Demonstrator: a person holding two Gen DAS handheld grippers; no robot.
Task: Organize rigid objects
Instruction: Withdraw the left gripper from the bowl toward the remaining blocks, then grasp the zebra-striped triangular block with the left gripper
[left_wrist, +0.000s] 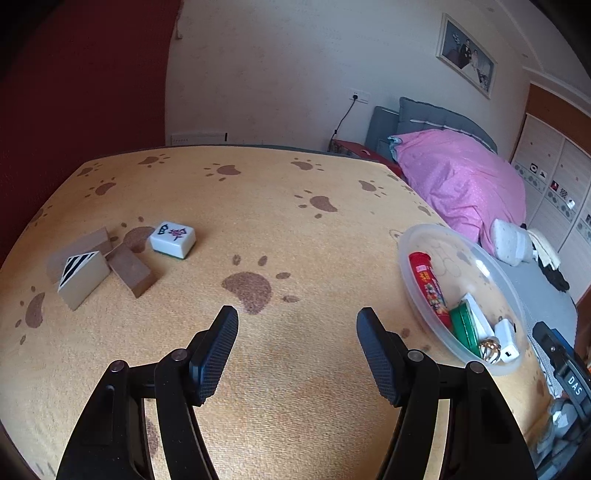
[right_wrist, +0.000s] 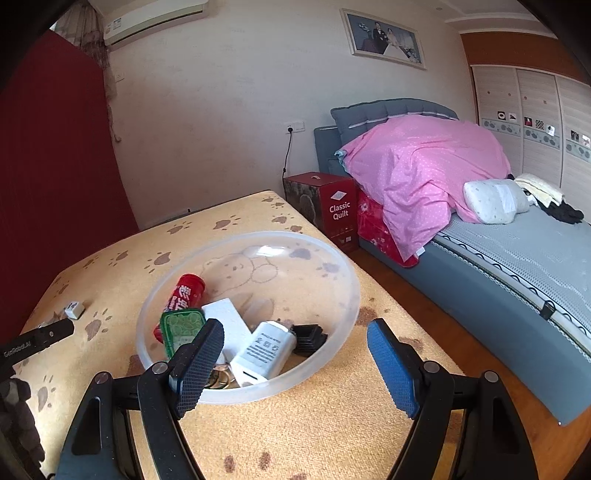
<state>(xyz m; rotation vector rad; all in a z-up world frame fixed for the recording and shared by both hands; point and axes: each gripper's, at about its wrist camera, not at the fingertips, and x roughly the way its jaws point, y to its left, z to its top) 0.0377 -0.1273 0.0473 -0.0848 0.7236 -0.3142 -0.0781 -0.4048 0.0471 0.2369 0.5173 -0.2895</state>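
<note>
A clear plastic bowl (right_wrist: 332, 258) sits on the paw-print tablecloth (left_wrist: 280, 221). Inside lie a red tube (right_wrist: 186, 291), a green case (right_wrist: 183, 326), a white charger (right_wrist: 264, 350), a black cap (right_wrist: 310, 336) and gold rings (right_wrist: 218, 380). My right gripper (right_wrist: 295, 363) hovers open over the bowl's near rim, nothing between its fingers. In the left wrist view the bowl (left_wrist: 424, 236) is at the right. A white mahjong tile (left_wrist: 173, 239) and wooden blocks, one zebra-striped (left_wrist: 83, 278), lie at the left. My left gripper (left_wrist: 297, 354) is open above bare cloth, holding nothing.
A bed with a pink quilt (right_wrist: 424, 166) stands right of the table, across a strip of wooden floor (right_wrist: 406, 288). A red "Classic Quilt" box (right_wrist: 332, 206) stands by the bed's head. The table's far edge meets a white wall. The left gripper's body (right_wrist: 37, 338) shows at the left.
</note>
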